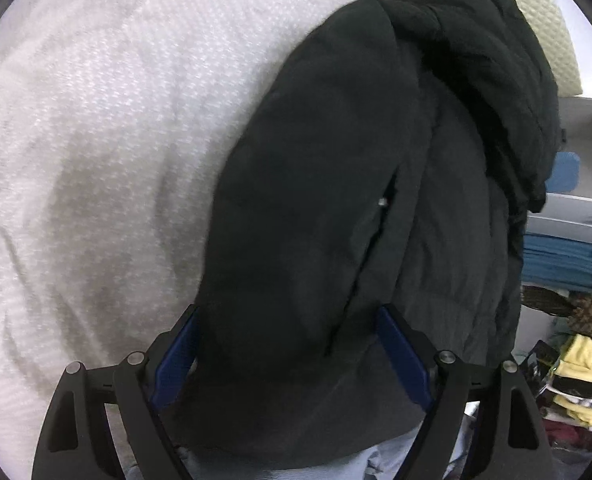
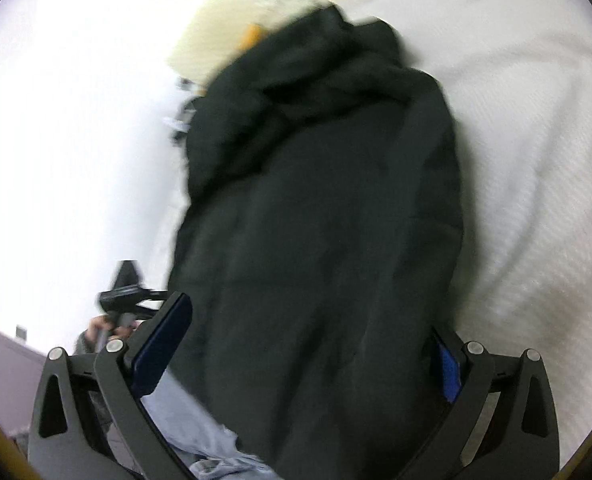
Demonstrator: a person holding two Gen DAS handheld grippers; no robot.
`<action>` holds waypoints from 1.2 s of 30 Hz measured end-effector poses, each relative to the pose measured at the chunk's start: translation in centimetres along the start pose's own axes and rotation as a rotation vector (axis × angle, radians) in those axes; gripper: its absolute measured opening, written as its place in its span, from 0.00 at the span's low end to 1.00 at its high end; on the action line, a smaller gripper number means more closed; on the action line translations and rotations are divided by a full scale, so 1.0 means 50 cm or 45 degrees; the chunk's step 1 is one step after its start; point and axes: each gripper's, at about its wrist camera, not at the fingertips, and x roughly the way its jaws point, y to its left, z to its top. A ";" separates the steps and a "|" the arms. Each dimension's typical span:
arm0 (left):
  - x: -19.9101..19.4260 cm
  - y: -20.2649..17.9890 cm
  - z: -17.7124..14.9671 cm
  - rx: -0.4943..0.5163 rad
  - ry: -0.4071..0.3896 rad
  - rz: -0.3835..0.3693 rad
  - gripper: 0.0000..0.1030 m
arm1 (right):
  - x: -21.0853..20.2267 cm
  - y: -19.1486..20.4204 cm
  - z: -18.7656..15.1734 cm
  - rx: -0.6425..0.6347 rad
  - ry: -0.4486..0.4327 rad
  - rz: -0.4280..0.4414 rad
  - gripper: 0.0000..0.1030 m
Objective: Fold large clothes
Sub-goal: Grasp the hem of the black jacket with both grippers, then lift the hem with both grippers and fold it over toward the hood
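Observation:
A black padded jacket [image 1: 336, 200] lies lengthwise on the white bedspread [image 1: 116, 120], its hood bunched at the far end. My left gripper [image 1: 288, 314] points down over the jacket's near hem with its jaws wide and the cloth between its blue pads [image 1: 172, 360]; I see no pinch. In the blurred right wrist view the same jacket [image 2: 316, 220] fills the span of my right gripper [image 2: 310, 316], whose jaws also stand wide. The jacket's edge partly covers the right-hand pad [image 2: 450, 372]. Light blue denim [image 2: 200, 420] shows under the near hem.
A cream quilted pillow [image 1: 552, 20] lies beyond the hood. Right of the bed stand shelves with folded blue cloth [image 1: 556, 260] and yellow items [image 1: 584, 364]. A hand on a black handle [image 2: 108, 324] shows at the left of the right wrist view.

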 end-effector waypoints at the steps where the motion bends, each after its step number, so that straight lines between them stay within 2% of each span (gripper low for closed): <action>1: 0.005 -0.004 0.000 0.009 0.017 -0.022 0.83 | -0.002 0.017 -0.003 -0.044 -0.015 0.022 1.00; 3: 0.014 -0.011 -0.003 0.034 0.038 -0.038 0.83 | -0.009 0.029 0.001 -0.087 -0.020 0.025 1.00; 6: 0.020 -0.021 -0.009 0.068 0.050 -0.047 0.83 | 0.003 0.027 -0.003 -0.084 0.021 -0.057 1.00; 9: 0.018 -0.032 -0.010 0.084 0.038 -0.041 0.83 | 0.023 -0.007 -0.006 0.011 0.086 -0.170 1.00; 10: 0.018 -0.033 -0.008 0.082 0.029 -0.042 0.83 | 0.035 -0.032 -0.010 0.089 0.128 -0.228 1.00; 13: 0.019 -0.043 -0.004 0.091 0.037 -0.085 0.83 | 0.048 -0.086 -0.024 0.241 0.212 -0.330 1.00; 15: 0.016 -0.056 -0.010 0.126 0.048 -0.141 0.82 | 0.057 -0.089 -0.029 0.239 0.248 -0.303 1.00; 18: 0.000 -0.070 -0.026 0.188 0.032 -0.253 0.81 | 0.068 -0.027 -0.030 0.091 0.268 -0.182 1.00; 20: -0.005 -0.086 -0.039 0.241 0.031 -0.273 0.81 | 0.066 0.028 -0.034 -0.052 0.245 -0.119 0.99; 22: -0.004 -0.105 -0.050 0.301 0.024 -0.259 0.75 | 0.062 0.067 -0.042 -0.151 0.200 -0.122 0.96; 23: -0.005 -0.108 -0.052 0.308 0.017 -0.238 0.71 | 0.064 0.072 -0.045 -0.162 0.194 -0.137 0.89; 24: 0.003 -0.114 -0.053 0.304 0.007 -0.212 0.59 | 0.066 0.072 -0.045 -0.163 0.187 -0.165 0.83; 25: 0.004 -0.114 -0.053 0.290 -0.003 -0.186 0.45 | 0.071 0.071 -0.045 -0.155 0.177 -0.199 0.67; 26: -0.002 -0.101 -0.052 0.285 -0.003 -0.184 0.40 | 0.070 0.068 -0.046 -0.138 0.164 -0.227 0.51; 27: -0.006 -0.096 -0.054 0.280 -0.009 -0.187 0.31 | 0.065 0.063 -0.047 -0.116 0.144 -0.254 0.41; 28: -0.011 -0.093 -0.056 0.272 -0.021 -0.195 0.21 | 0.066 0.064 -0.042 -0.103 0.128 -0.271 0.21; 29: -0.023 -0.070 -0.059 0.272 -0.032 -0.205 0.18 | 0.060 0.064 -0.039 -0.092 0.107 -0.277 0.14; 31: -0.041 -0.070 -0.067 0.309 -0.069 -0.221 0.11 | 0.040 0.070 -0.036 -0.093 0.065 -0.280 0.10; 33: -0.069 -0.072 -0.077 0.344 -0.130 -0.236 0.09 | 0.019 0.077 -0.022 -0.094 0.028 -0.286 0.08; 36: -0.093 -0.078 -0.081 0.317 -0.205 -0.300 0.07 | -0.024 0.086 -0.002 -0.074 -0.039 -0.269 0.07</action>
